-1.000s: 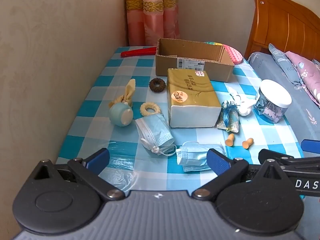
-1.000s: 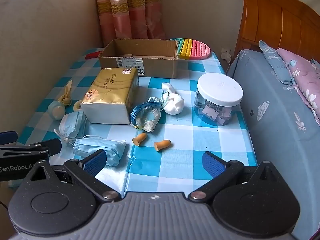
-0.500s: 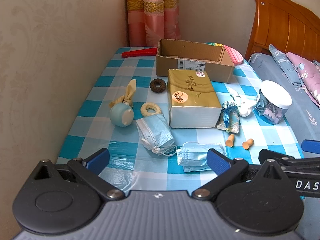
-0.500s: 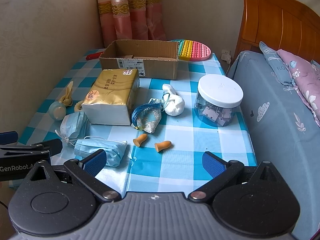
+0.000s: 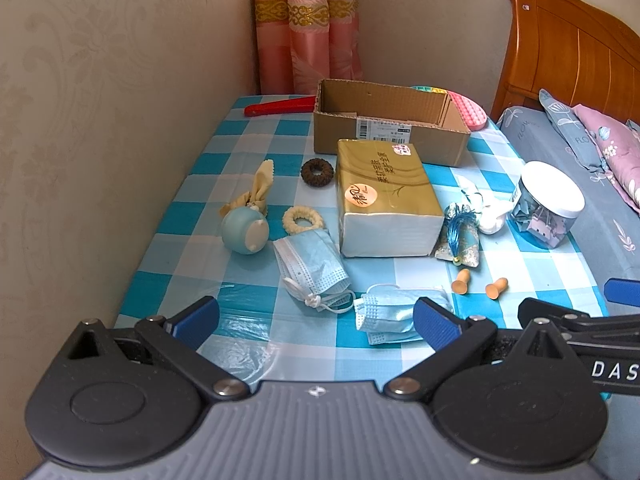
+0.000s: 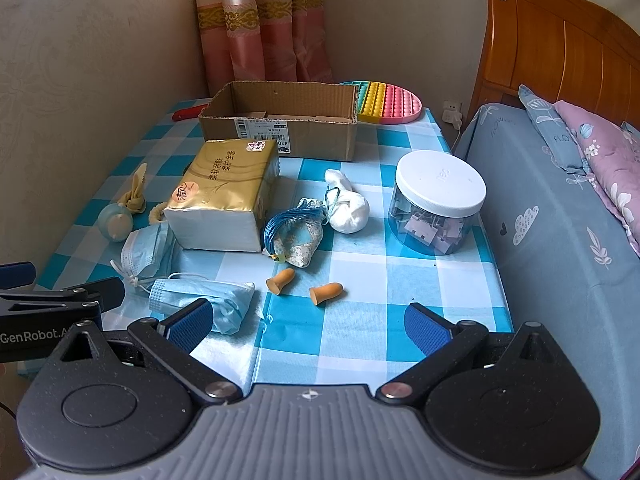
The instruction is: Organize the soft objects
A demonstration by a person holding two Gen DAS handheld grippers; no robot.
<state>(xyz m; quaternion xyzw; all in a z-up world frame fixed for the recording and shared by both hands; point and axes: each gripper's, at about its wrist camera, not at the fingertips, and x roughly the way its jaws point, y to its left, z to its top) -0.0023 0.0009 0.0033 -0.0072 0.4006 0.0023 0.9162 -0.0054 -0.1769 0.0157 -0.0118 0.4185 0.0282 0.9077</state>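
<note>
An open cardboard box (image 5: 390, 124) (image 6: 280, 120) stands at the back of the checked table. In front lies a gold tissue pack (image 5: 384, 196) (image 6: 224, 196). Two blue face masks (image 5: 314, 264) (image 5: 394, 310) (image 6: 204, 298) lie near the front edge, with two orange earplugs (image 5: 496, 288) (image 6: 326, 292) beside them. A brown scrunchie (image 5: 317, 173), a cream scrunchie (image 5: 302, 219), a blue-tasselled sachet (image 6: 296, 232) and a white pouch (image 6: 348, 208) lie around the pack. My left gripper (image 5: 316, 322) and right gripper (image 6: 308, 324) both hover open and empty over the front edge.
A clear jar (image 6: 438, 204) with a white lid stands at the table's right. A rainbow pop mat (image 6: 390, 102) and a red tool (image 5: 280, 106) lie at the back. A blue ball toy (image 5: 244, 230) with cloth ears sits left. A wall bounds the left, a bed (image 6: 560, 240) the right.
Both grippers have edged slightly forward over the table; the objects have not moved and both grippers stay open.
</note>
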